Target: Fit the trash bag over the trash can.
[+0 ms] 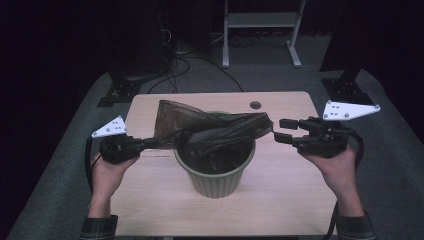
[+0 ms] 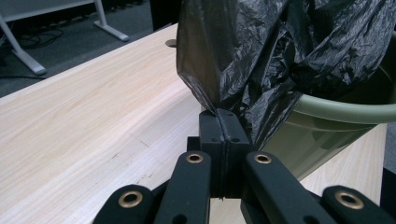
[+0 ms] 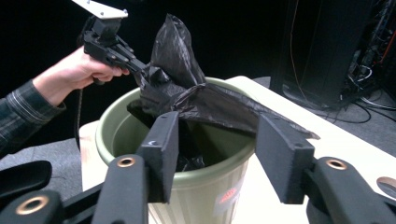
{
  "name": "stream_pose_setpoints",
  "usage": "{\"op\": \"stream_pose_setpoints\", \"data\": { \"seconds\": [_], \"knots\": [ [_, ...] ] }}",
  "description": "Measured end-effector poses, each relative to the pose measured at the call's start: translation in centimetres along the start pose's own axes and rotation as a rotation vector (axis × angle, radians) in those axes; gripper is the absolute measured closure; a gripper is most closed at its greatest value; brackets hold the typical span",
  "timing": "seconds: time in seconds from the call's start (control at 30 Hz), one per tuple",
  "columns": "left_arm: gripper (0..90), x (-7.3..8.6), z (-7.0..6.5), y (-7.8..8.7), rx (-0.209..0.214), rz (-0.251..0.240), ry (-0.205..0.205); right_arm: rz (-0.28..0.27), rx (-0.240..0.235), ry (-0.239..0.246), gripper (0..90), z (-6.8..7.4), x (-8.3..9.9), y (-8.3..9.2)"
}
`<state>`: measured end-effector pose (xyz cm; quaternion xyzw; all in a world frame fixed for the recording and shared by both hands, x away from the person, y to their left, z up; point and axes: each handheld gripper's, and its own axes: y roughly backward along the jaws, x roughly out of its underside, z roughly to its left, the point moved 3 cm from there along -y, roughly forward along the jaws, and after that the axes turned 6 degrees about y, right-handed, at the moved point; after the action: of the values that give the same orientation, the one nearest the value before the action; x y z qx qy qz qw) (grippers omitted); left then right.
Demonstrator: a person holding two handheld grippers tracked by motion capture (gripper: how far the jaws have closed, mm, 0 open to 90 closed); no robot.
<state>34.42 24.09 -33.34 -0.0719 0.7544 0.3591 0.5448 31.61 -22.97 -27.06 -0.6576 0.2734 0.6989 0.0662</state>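
The wooden table (image 1: 150,200) holds 1 green bin (image 1: 216,172) in its middle. A black bag (image 1: 215,131) lies across the bin's top, with part hanging down inside, likely to line it. The left gripper (image 1: 149,143) pinches the bag's edge tight, so that side stays up. The right gripper (image 1: 278,129) is half open, holding nothing, just beside the bag's other end.

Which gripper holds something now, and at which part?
The left gripper pinches the black bag at its edge; the right gripper is open, holding nothing.
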Motion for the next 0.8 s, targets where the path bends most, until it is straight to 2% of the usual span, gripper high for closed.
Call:
{"op": "stream_pose_setpoints", "data": {
  "seconds": [0.2, 0.6, 0.63, 0.77, 0.8],
  "knots": [
    [89.9, 0.0, 0.0, -0.1, 0.005, 0.001, 0.005, -0.007, -0.032, 0.0, 43.9, 0.4, -0.1, -0.5],
    [89.9, -0.1, -0.3, -0.3, 0.015, 0.001, -0.005, -0.008, -0.074, 0.023, 46.3, 1.3, -0.6, -2.0],
    [89.9, -0.2, -0.4, -0.4, 0.018, 0.005, -0.009, -0.006, -0.077, 0.027, 48.6, 1.4, -0.7, -2.2],
    [89.9, -0.3, -0.5, -0.6, 0.024, 0.005, -0.01, -0.003, -0.089, 0.052, 77.9, 1.8, -0.9, -2.8],
    [89.9, -0.3, -0.4, -0.6, 0.024, 0.005, -0.009, -0.002, -0.078, 0.059, 82.3, 1.8, -0.9, -2.9]
  ]
}}
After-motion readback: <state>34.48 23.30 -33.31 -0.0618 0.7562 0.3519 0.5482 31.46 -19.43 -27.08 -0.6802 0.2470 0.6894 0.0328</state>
